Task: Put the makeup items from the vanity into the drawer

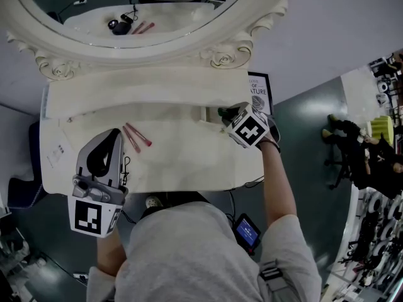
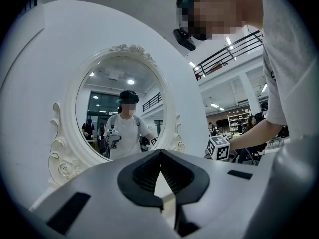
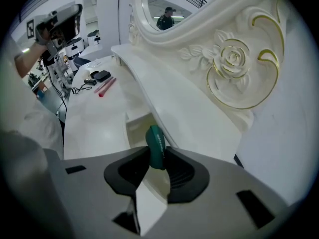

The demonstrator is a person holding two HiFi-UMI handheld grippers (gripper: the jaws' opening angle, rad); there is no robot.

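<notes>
A dark green tube (image 3: 156, 144) stands upright between the jaws of my right gripper (image 3: 157, 158), over the small open drawer (image 3: 135, 128) under the vanity's raised shelf. The pads stand a little off the tube, so this gripper is open. In the head view the right gripper (image 1: 227, 119) points steeply down at the drawer (image 1: 211, 114). Two pink pencils (image 1: 135, 137) lie on the vanity top (image 1: 189, 162), with a black compact (image 3: 102, 75) beyond them. My left gripper (image 1: 116, 133) hovers level over the top's left part, its tips (image 2: 160, 152) meeting with nothing between them.
The oval mirror (image 1: 132, 5) in its carved white frame (image 1: 220, 56) rises behind the shelf. A thin black cable (image 1: 126, 166) lies beside the left gripper. A framed sign (image 1: 259, 90) stands to the right of the vanity. Office chairs (image 1: 346, 143) stand at far right.
</notes>
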